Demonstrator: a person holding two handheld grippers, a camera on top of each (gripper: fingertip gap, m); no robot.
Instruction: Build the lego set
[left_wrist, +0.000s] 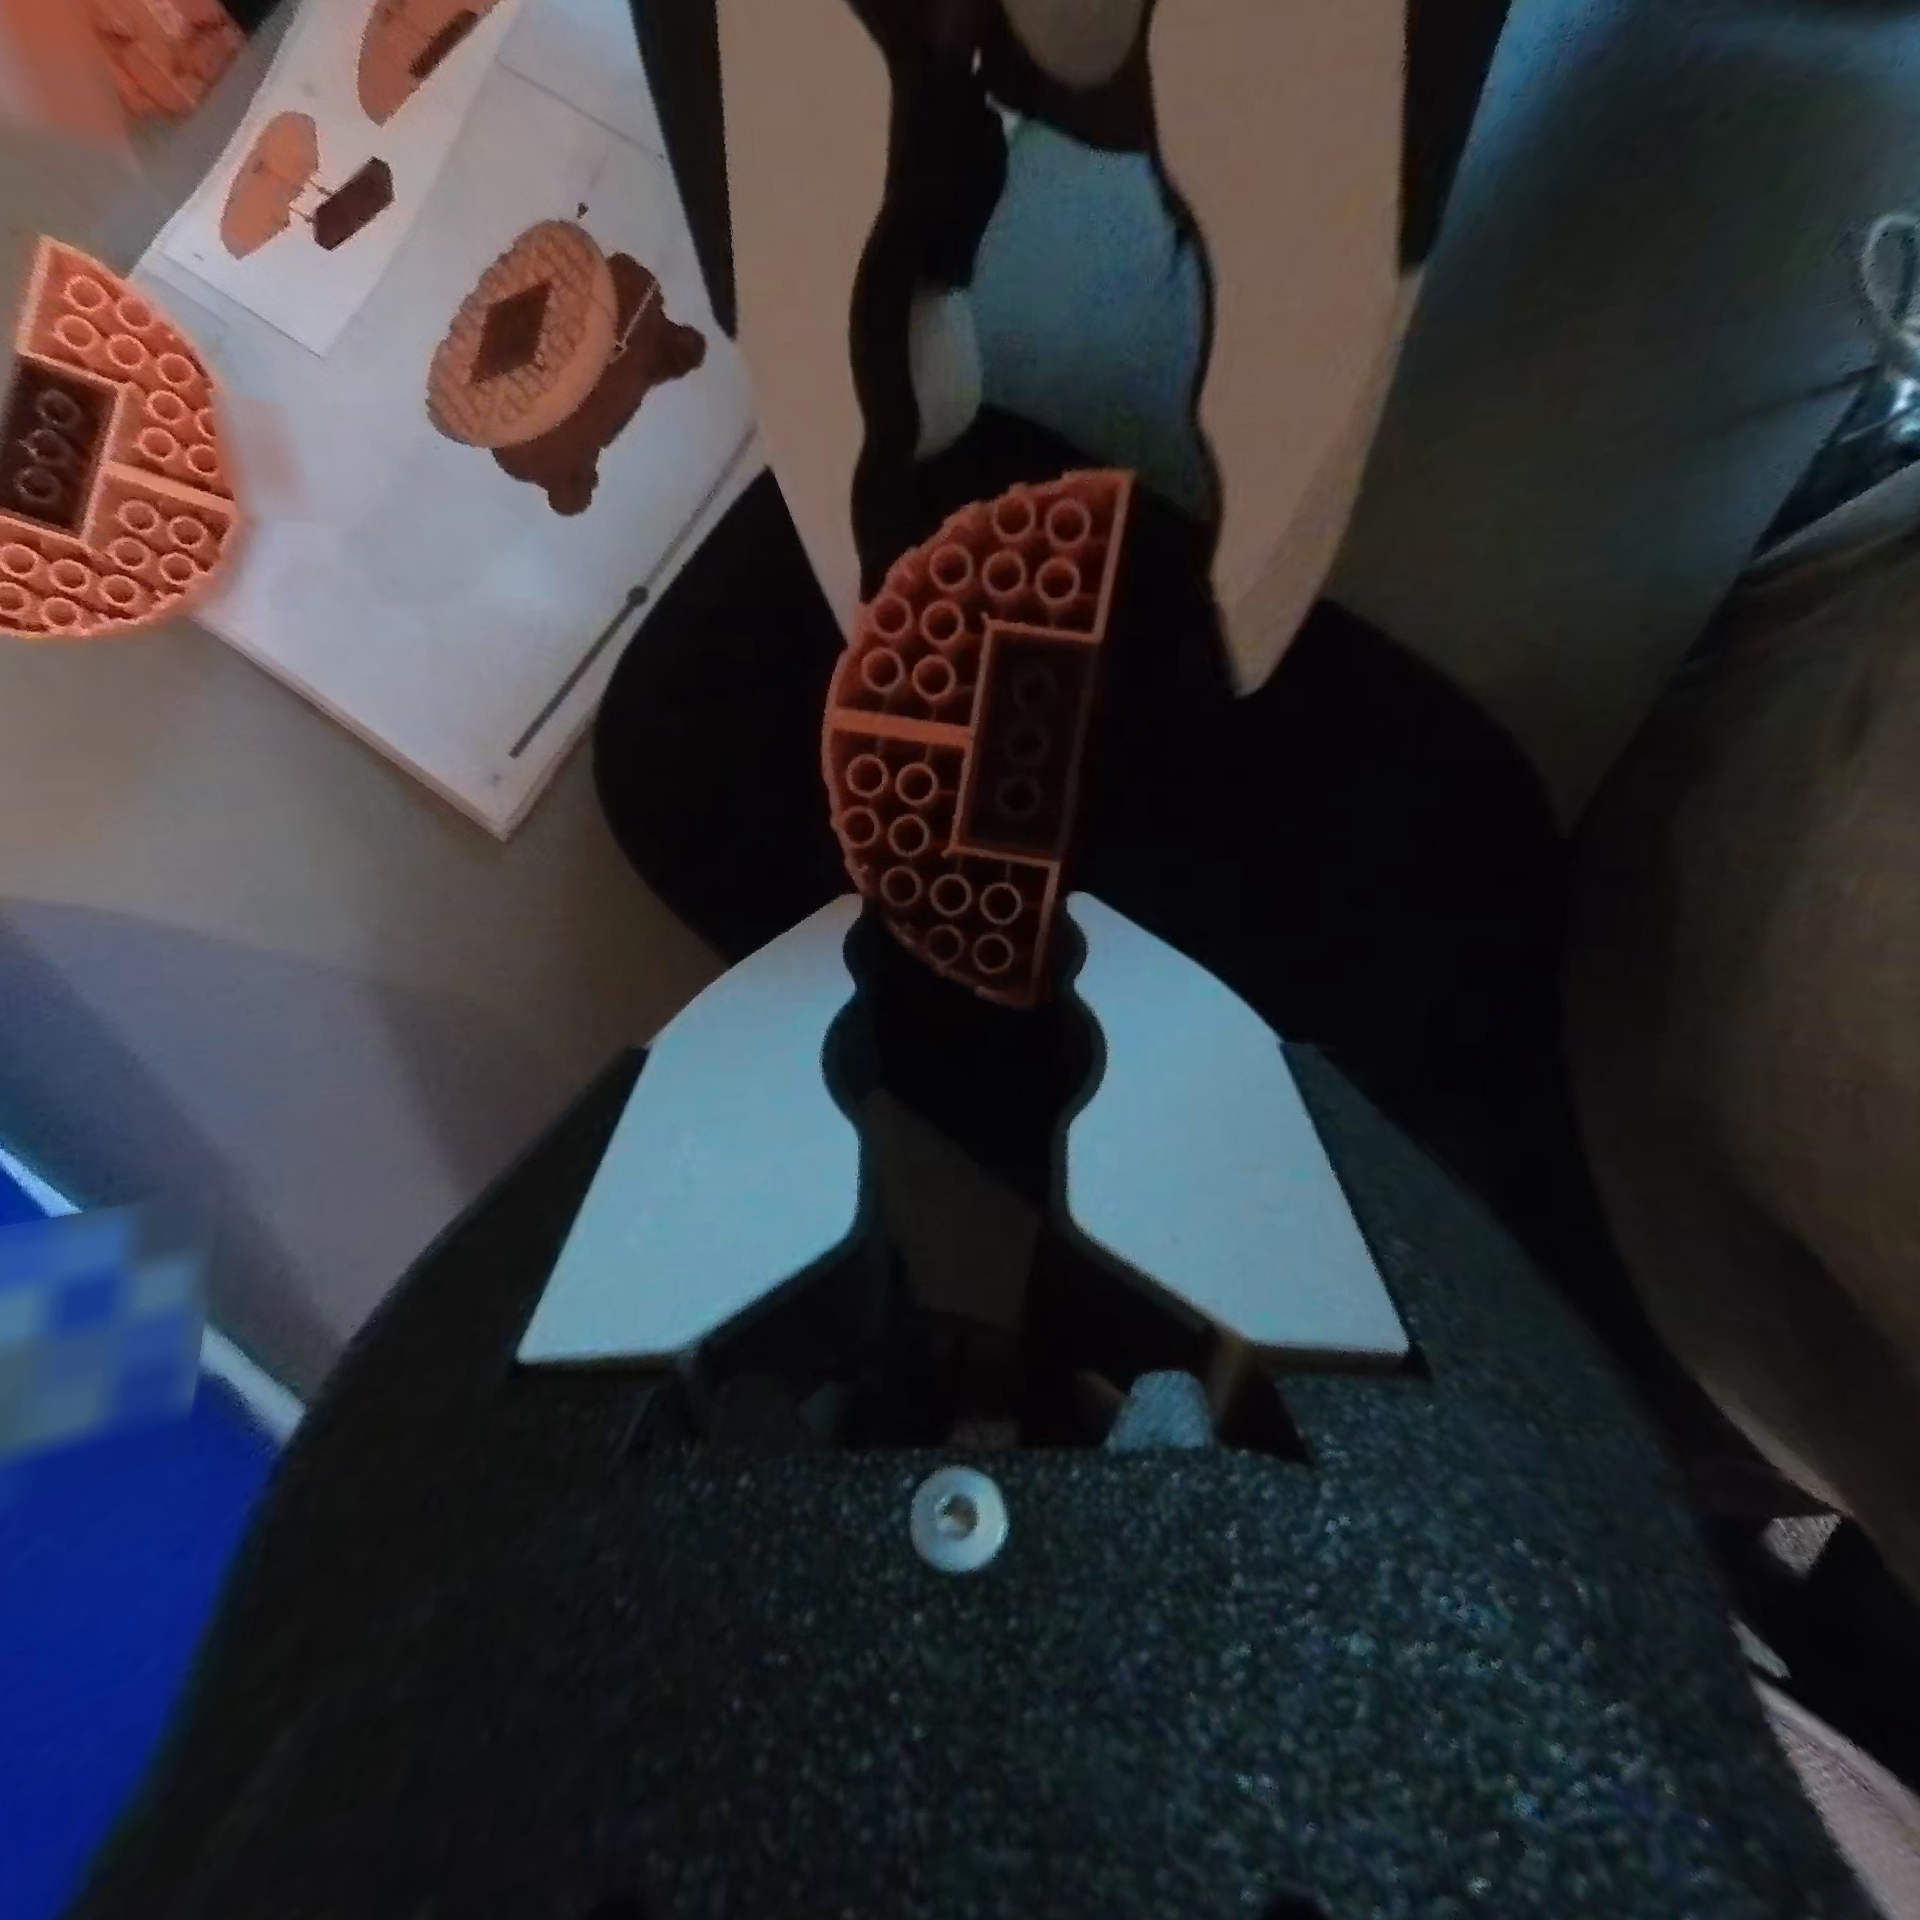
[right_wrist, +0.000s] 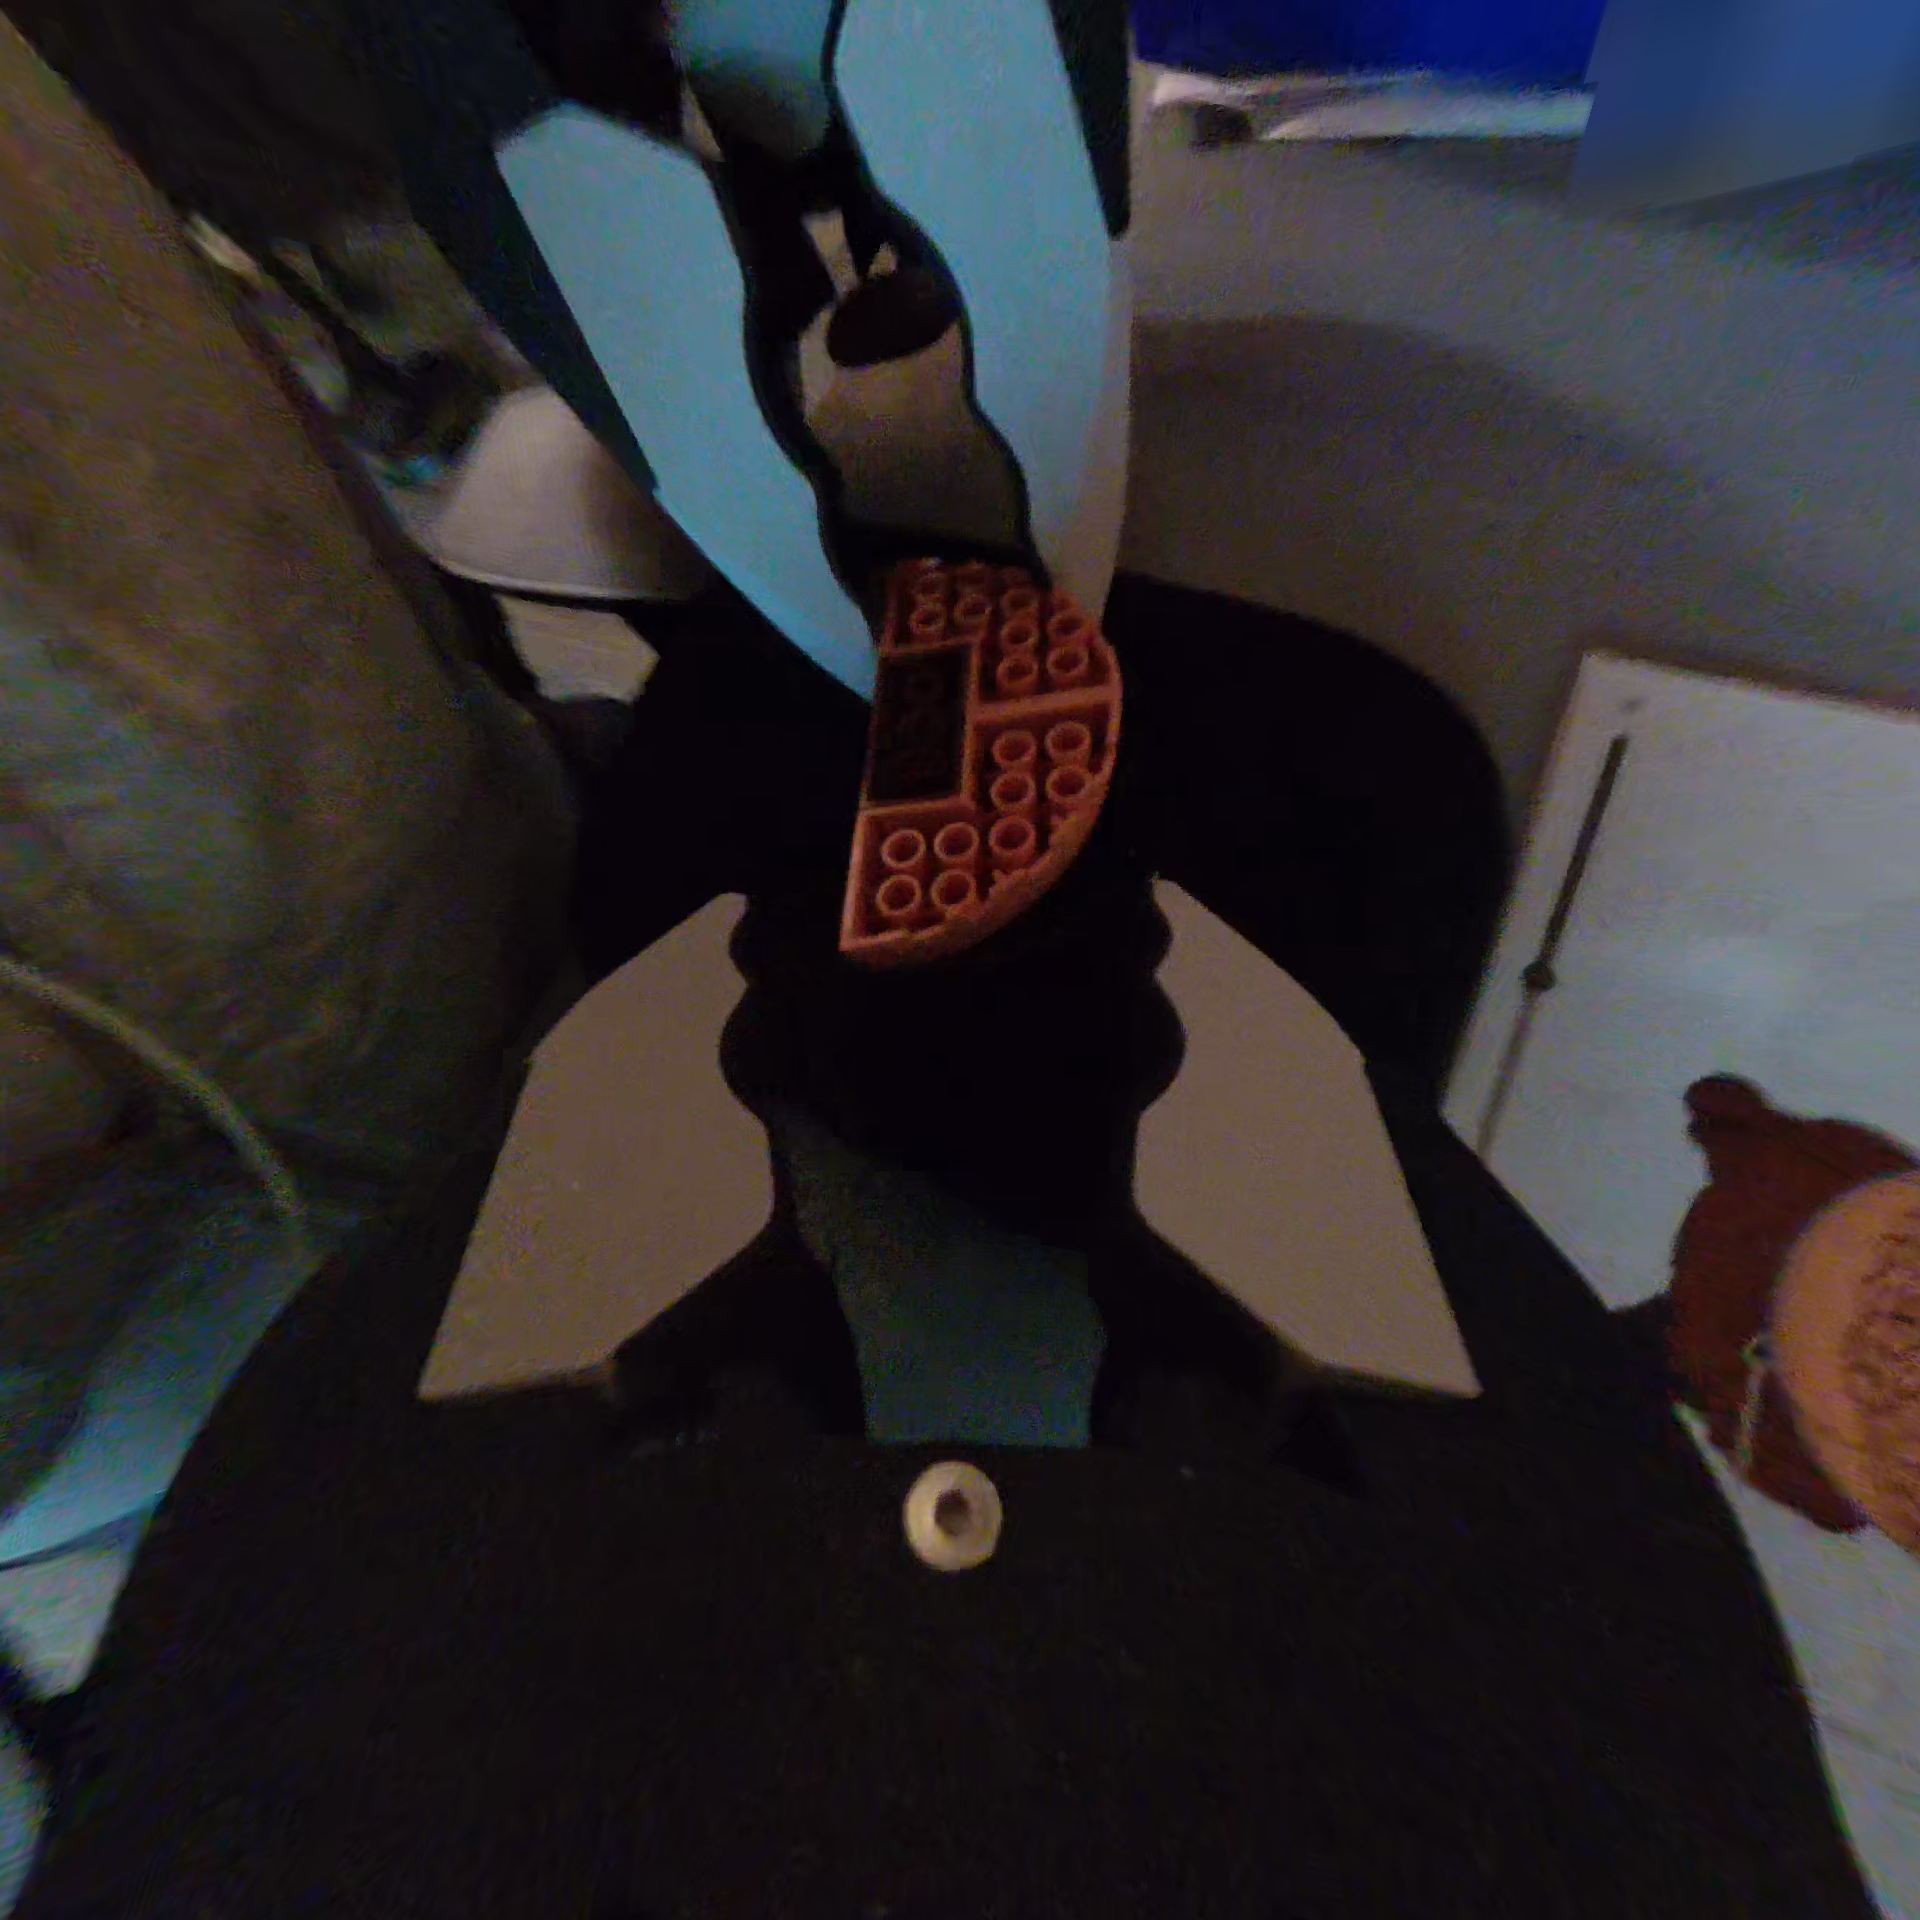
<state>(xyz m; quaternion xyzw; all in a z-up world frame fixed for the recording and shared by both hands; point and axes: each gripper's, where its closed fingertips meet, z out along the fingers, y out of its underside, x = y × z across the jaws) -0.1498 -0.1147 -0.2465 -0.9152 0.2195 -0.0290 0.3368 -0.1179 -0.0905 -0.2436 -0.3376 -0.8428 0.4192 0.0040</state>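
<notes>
Risk, as a judgement: only a thin hold on the orange half-round brick assy (left_wrist: 966, 748), dark brown brick set into its flat side. Pinched at one end by L gripper (left_wrist: 964, 925), the rest sticking out unsupported toward 12. Could pivot between the fingertips (left_wrist: 831, 935) or slip free if bumped. Nothing under it but a dark rounded surface (left_wrist: 1351, 883), so a drop might roll it off or pop the brown brick out. Any knock from R gripper (right_wrist: 951, 894) would be the likely cause, as both sets of fingers crowd the same piece.

L gripper: narrow gap, closed on the assy's near end, piece up in the air.
R gripper: spread wide, nothing gripped. Assy's free end just past the tips, pads clear of it on both sides.

Also in L view: matching half-round assy (left_wrist: 104, 436) at 9, instruction booklet (left_wrist: 343, 582) at 10–11.
</notes>
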